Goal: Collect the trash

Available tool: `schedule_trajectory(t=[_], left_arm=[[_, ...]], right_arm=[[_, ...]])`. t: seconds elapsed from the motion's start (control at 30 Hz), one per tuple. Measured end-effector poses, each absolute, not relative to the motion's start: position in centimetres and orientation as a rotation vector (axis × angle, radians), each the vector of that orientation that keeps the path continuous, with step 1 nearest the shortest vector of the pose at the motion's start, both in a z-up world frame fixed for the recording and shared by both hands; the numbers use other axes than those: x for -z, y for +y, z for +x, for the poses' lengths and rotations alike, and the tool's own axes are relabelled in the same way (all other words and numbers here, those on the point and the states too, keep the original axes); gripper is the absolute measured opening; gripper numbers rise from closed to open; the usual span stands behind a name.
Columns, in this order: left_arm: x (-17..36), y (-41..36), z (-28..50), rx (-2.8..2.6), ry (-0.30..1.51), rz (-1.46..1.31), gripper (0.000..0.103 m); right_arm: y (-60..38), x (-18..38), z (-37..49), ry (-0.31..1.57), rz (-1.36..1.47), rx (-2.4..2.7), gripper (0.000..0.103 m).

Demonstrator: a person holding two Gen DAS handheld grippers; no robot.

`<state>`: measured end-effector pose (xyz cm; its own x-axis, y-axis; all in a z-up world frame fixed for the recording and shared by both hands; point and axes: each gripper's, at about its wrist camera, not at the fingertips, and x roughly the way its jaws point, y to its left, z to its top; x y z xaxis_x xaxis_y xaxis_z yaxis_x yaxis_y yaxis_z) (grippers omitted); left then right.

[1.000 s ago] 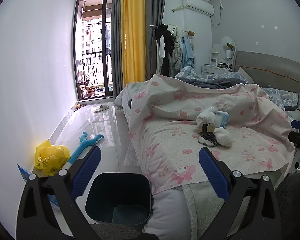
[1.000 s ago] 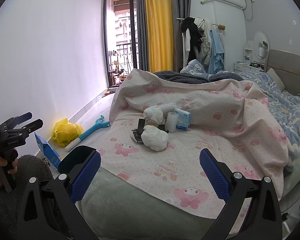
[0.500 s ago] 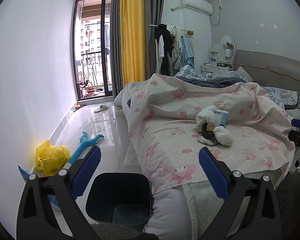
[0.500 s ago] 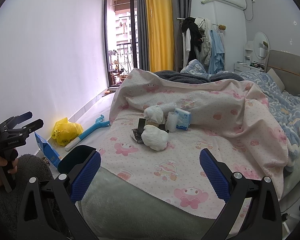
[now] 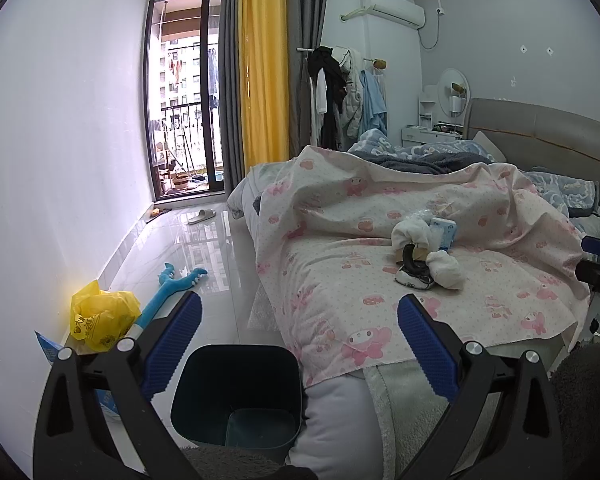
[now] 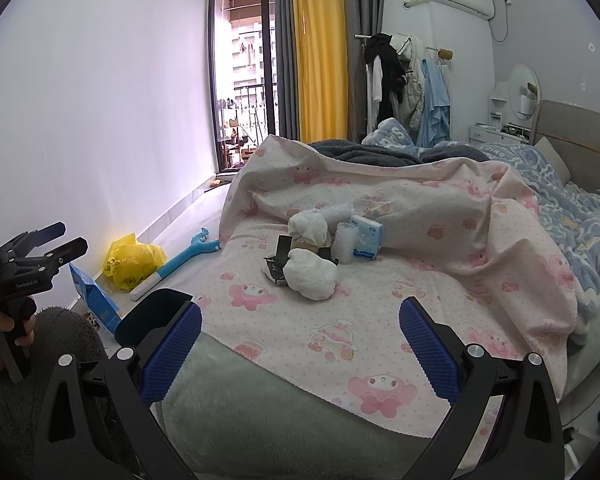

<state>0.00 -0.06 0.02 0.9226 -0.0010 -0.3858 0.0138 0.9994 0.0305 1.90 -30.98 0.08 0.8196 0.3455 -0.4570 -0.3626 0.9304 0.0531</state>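
Note:
A small heap of trash lies on the pink bedsheet: white crumpled tissues, a black wrapper, a clear plastic wad and a blue tissue pack. The heap also shows in the left wrist view. A dark teal bin stands on the floor beside the bed, right below my left gripper, which is open and empty. My right gripper is open and empty over the bed's front edge, short of the heap.
A yellow plastic bag, a blue carton and a blue long-handled toy lie on the floor by the left wall. The bed carries blue blankets. A slipper lies near the balcony door.

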Motion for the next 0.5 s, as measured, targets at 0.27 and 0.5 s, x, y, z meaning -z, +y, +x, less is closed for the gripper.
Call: schedule_trajectory(t=[0.27, 0.5], left_arm=[[-0.01, -0.08, 0.05, 0.007, 0.398, 0.034, 0.100], [0.57, -0.08, -0.18, 0.010, 0.399, 0.030, 0.100]], right_arm=[[-30.94, -0.09, 1.87, 0.480, -0.038, -0.377, 0.100], [-30.92, -0.10, 1.85, 0.481, -0.039, -0.376, 0.100]])
